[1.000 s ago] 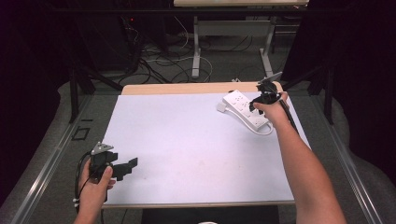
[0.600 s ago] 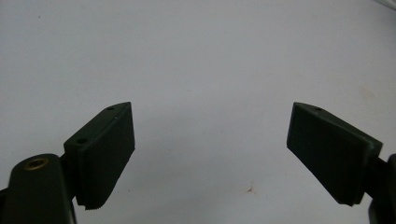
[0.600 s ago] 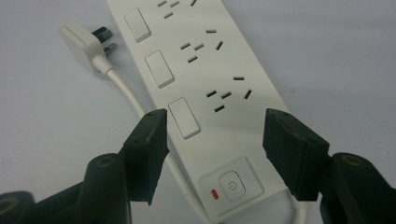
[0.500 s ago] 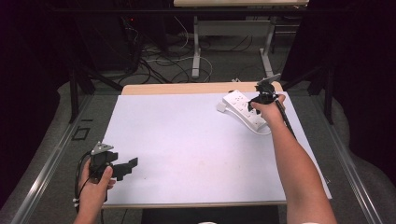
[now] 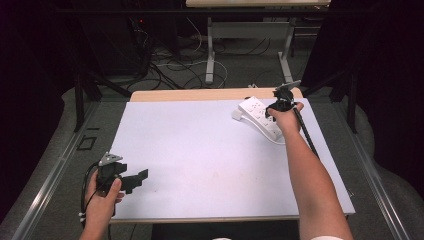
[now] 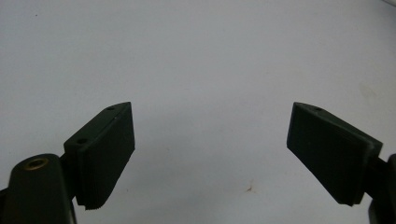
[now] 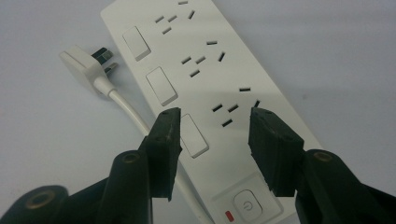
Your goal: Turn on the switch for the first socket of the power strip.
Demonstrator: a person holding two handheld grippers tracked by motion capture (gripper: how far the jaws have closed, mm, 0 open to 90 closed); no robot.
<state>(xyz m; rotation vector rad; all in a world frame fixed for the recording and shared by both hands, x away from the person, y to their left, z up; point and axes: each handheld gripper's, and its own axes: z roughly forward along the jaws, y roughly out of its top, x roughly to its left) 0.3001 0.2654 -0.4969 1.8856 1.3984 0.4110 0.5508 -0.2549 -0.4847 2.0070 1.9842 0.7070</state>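
Right gripper closing in on the power strip

The right gripper (image 7: pixel 212 140) hovers over the white power strip (image 7: pixel 205 79) at the table's (image 5: pixel 200 150) far right, jaws just narrowing, nothing gripped yet. Its plug (image 7: pixel 86 65) lies loose alongside. The left gripper (image 5: pixel 131 180) waits released near the front edge. No containers here.

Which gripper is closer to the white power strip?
The right gripper: it hangs just over the power strip, its jaws having just been closing. The left gripper is at the near left corner, far away.
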